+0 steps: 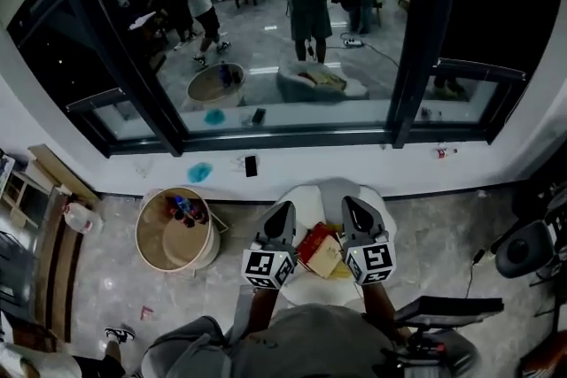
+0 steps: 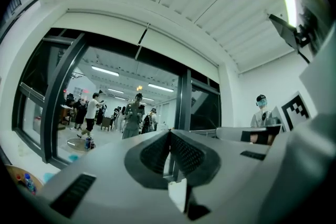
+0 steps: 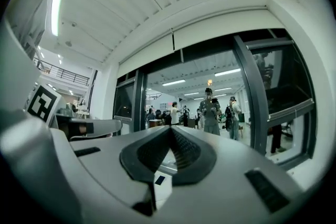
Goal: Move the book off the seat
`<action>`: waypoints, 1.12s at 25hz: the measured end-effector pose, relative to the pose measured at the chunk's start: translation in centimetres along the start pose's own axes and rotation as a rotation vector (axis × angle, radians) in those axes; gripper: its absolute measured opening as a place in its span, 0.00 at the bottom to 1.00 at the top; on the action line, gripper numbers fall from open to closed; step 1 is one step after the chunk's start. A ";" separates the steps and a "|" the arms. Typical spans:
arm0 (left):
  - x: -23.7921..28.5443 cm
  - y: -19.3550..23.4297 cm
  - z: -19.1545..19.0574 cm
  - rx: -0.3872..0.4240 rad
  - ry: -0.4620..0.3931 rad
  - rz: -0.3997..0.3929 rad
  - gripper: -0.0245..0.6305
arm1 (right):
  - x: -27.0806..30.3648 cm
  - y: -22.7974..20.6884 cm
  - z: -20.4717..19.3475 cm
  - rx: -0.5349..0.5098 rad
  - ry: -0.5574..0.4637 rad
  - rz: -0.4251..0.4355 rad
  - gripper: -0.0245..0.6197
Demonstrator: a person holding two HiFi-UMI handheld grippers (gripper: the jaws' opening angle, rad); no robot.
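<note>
Head view: the book (image 1: 321, 250), red cover with a pale yellowish patch, lies askew on the white seat (image 1: 326, 193), well inside the rim, so the task reads as not yet started. The left gripper (image 1: 283, 209) and right gripper (image 1: 348, 203) sit either side of the book, roughly parallel and pointing out toward the window (image 1: 292, 31) rather than down at the seat. That looks like a ready, bracketing stance and not a grasp. Neither tip touches the book from this angle, though how high they stand above it cannot be judged. Left gripper view: the left gripper (image 2: 170, 134) has its pads pressed together with nothing between them, and it looks level at the glass and the room reflected there. Right gripper view: the right gripper (image 3: 170, 129) is the same, jaws together and empty, aimed at the window frame. Judgement: a gripper must tip downward and part its jaws before it can pinch an edge of the book. A flat book may need one corner lifted first. There is bare floor (image 1: 434, 226) to the right of the seat, and a round basket (image 1: 174, 230) just beside it on the left.
</note>
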State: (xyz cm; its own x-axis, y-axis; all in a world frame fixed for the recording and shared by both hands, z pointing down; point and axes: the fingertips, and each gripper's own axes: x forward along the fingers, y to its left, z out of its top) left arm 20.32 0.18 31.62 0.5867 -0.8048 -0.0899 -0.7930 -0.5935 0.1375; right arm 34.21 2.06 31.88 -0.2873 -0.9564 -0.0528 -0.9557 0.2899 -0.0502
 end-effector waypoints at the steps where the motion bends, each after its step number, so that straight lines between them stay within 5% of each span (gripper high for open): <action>1: 0.1 0.4 -0.1 -0.006 -0.006 0.000 0.05 | 0.2 0.1 -0.1 -0.010 0.012 -0.003 0.06; 21: 0.9 2.9 -0.8 0.049 0.020 0.035 0.05 | 1.8 -0.5 -0.4 -0.038 0.018 -0.068 0.06; 26: 0.6 3.0 -1.4 0.065 0.023 0.048 0.06 | 1.7 -0.9 -1.6 -0.030 0.036 -0.070 0.22; 27: 0.5 3.0 -1.4 0.076 0.015 0.045 0.12 | 1.6 -1.0 -1.5 -0.037 0.028 -0.074 0.27; 28: 0.5 3.0 -1.4 0.084 0.011 0.040 0.32 | 1.5 -1.0 -1.4 -0.048 0.022 -0.078 0.36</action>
State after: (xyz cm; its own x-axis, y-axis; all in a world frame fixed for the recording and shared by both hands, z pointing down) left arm 18.51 -1.96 33.37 0.5553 -0.8282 -0.0750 -0.8268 -0.5596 0.0576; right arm 34.61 0.26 33.27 -0.2132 -0.9766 -0.0286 -0.9770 0.2134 -0.0053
